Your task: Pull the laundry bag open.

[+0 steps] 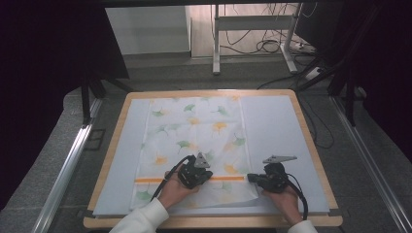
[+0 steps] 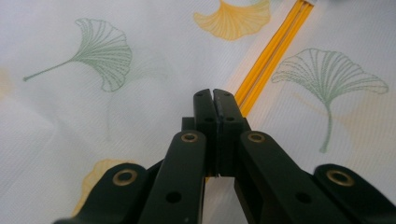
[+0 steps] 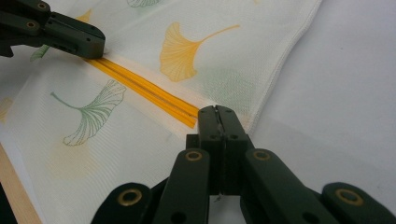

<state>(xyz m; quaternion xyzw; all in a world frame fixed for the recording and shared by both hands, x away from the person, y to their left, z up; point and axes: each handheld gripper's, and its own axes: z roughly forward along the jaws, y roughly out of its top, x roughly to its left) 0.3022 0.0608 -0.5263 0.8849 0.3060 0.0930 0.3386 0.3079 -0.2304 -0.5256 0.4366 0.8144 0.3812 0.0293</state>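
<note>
High view: a leaf-print cloth [image 1: 194, 145] lies flat mid-tabletop, both grippers at its yellow stripe [image 1: 150, 180] near the front edge, seemingly to pin it.

Left gripper view: left gripper [image 2: 213, 93], jaws together, tip just beside the stripe.

Right gripper view: right gripper [image 3: 216, 109], jaws together, rests at the stripe's end by the cloth's edge.

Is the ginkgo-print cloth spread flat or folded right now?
Spread flat: the ginkgo-print cloth lies open on the table, with its orange stripe straight.

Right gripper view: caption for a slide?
Right claw shut at the orange zipper's end on a ginkgo-print mesh bag.
</note>
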